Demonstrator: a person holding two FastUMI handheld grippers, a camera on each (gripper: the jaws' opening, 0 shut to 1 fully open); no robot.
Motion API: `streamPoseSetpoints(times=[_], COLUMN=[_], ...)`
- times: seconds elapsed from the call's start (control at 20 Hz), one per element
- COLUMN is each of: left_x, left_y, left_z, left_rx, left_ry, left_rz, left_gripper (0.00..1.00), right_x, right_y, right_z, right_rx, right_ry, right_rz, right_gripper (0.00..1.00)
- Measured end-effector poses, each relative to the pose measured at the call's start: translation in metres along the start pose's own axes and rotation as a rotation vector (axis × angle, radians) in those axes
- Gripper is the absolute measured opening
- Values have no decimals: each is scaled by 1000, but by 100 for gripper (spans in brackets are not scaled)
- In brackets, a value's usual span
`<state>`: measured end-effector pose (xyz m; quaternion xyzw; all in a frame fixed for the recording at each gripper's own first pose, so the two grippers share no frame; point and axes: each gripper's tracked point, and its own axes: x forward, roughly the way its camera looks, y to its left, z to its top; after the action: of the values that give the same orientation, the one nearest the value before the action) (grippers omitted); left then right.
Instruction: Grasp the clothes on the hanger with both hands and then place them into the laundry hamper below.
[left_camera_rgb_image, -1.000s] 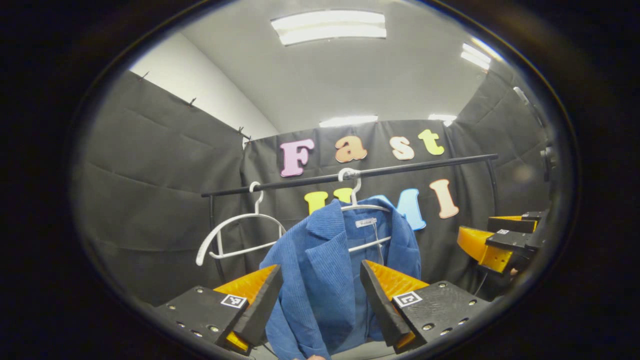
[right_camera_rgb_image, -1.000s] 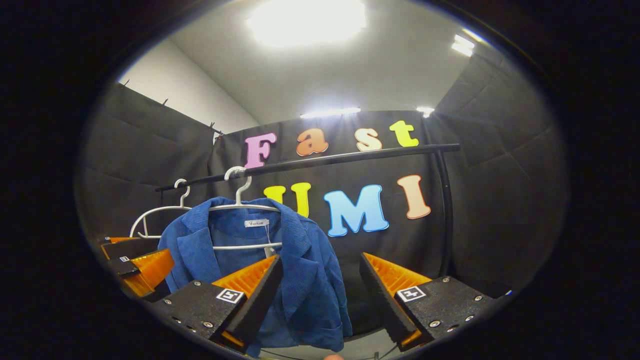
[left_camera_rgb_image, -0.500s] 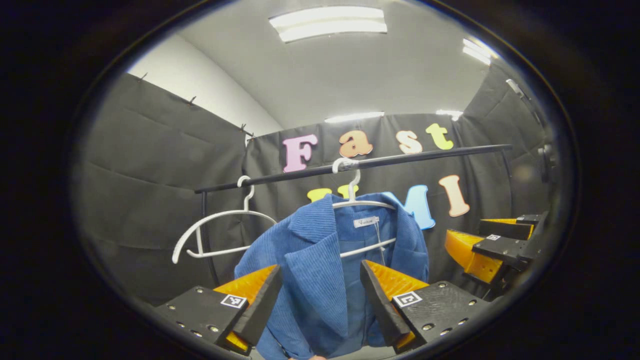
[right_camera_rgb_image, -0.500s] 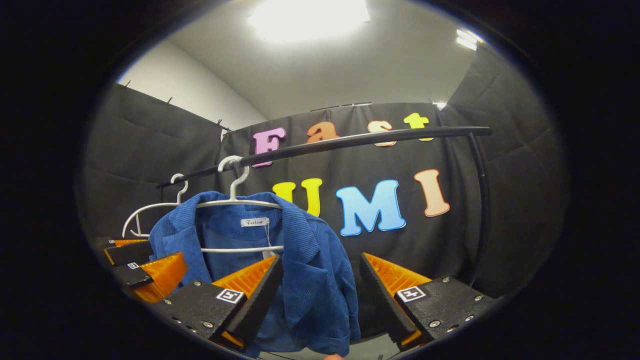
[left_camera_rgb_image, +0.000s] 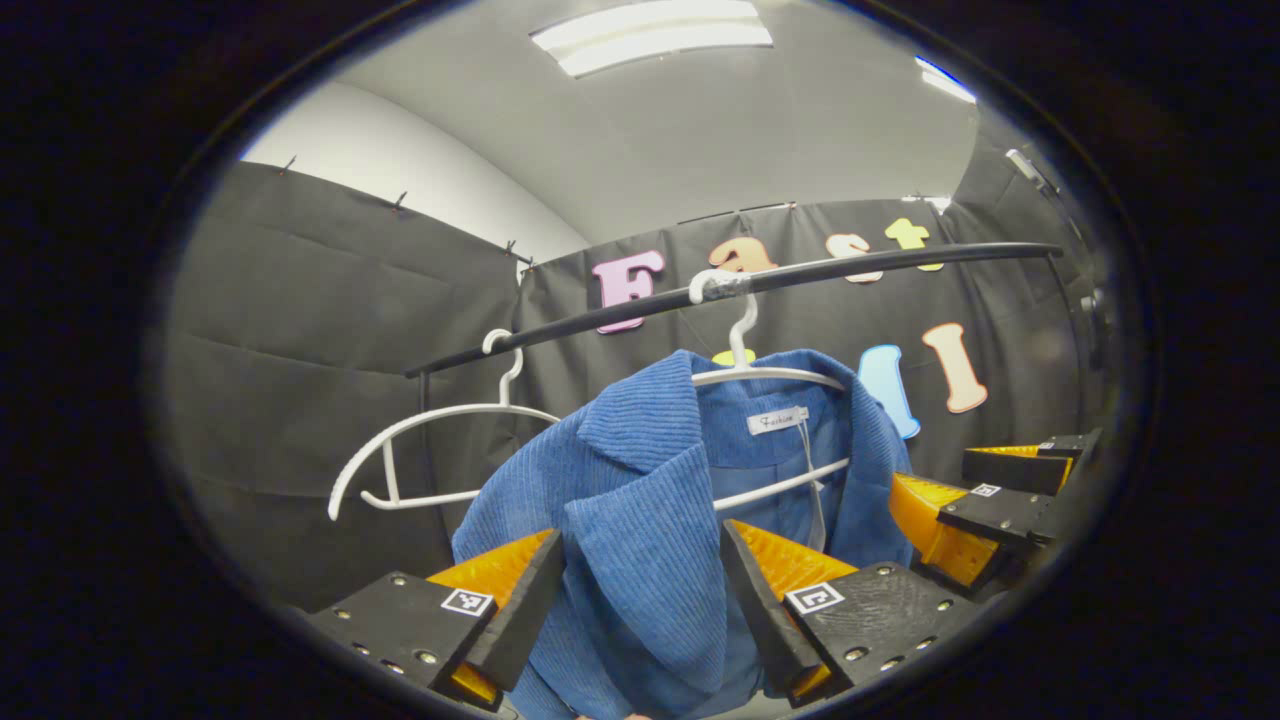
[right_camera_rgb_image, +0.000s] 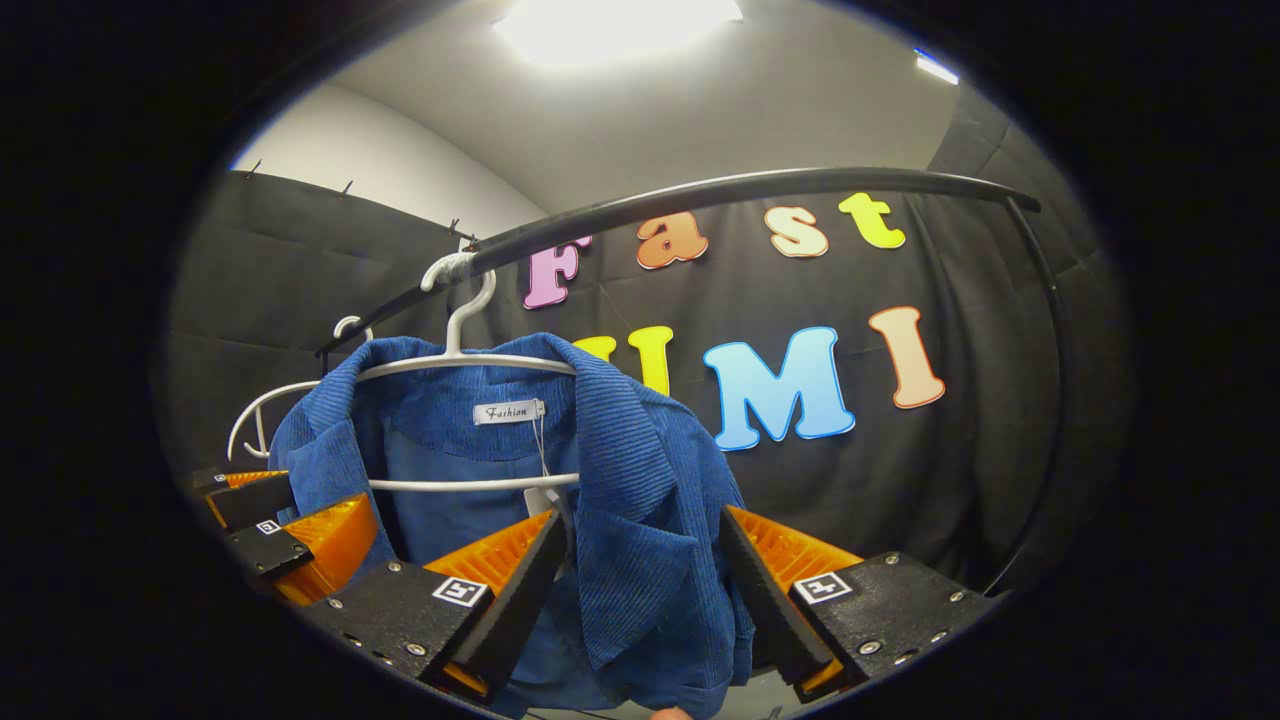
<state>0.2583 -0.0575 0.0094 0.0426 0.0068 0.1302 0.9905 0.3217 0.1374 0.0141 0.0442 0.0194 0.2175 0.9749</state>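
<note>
We see the left gripper (left_camera_rgb_image: 640, 610) raised toward the rail, its two fingers spread wide apart with one lapel of the blue jacket (left_camera_rgb_image: 650, 520) hanging in the gap between them; we cannot tell whether either finger touches the cloth, and nothing is pinched. The right gripper (right_camera_rgb_image: 640, 610) is held the same way, fingers wide apart, the other lapel of the blue jacket (right_camera_rgb_image: 620, 500) between them, no grip closed on it. We count one jacket, two white hangers and one black rail (left_camera_rgb_image: 760, 285). The jacket hangs on the hanger (left_camera_rgb_image: 745, 340) whose hook sits over the rail at about 12 o'clock in the left gripper view; the bare hanger (left_camera_rgb_image: 430, 450) hangs farther along the rail at about 9 o'clock. In the right gripper view the jacket's hanger (right_camera_rgb_image: 465, 320) is at about 11 o'clock and the bare hanger (right_camera_rgb_image: 250, 420) peeks from behind the jacket's shoulder at 9 o'clock. The left gripper view gives us the bare hanger whole, and the right gripper (left_camera_rgb_image: 985, 490) at 3 o'clock beside the jacket's far shoulder. The right gripper view gives us the left gripper (right_camera_rgb_image: 275, 525) at 8 o'clock against the jacket's other shoulder, and the rail's end post (right_camera_rgb_image: 1045, 330) bending down at 3 o'clock.
</note>
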Motion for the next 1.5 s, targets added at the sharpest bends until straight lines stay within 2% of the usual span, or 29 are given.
streamPoseSetpoints(times=[0.45,0.7,0.95,1.15,1.2,1.25,1.3,1.35,1.4,1.45,1.5], left_x=[25,29,30,28,29,29,30,29,30,26,22], left_y=[0,4,3,5,3,10,12,9,5,6,2], left_z=[-11,-14,-19,-20,-19,-18,-18,-17,-17,-18,-15], left_rx=[14,19,38,41,45,55,49,42,39,34,26], left_ry=[0,-12,3,6,8,5,5,11,15,14,18], left_rz=[81,142,155,166,153,176,169,159,129,125,110], left_gripper=[90,90,90,70,70,66,55,45,38,31,25], right_x=[42,51,58,66,67,67,68,68,67,66,63], right_y=[9,10,7,6,7,7,7,6,3,2,3], right_z=[-32,-43,-44,-44,-44,-44,-42,-42,-39,-37,-33], right_rx=[-13,-26,6,40,47,53,55,50,41,37,38], right_ry=[51,53,47,48,51,52,51,46,40,27,13], right_rz=[24,-2,-31,-45,-43,-39,-35,-35,-41,-46,-37], right_gripper=[95,95,95,90,82,75,58,50,34,27,11])
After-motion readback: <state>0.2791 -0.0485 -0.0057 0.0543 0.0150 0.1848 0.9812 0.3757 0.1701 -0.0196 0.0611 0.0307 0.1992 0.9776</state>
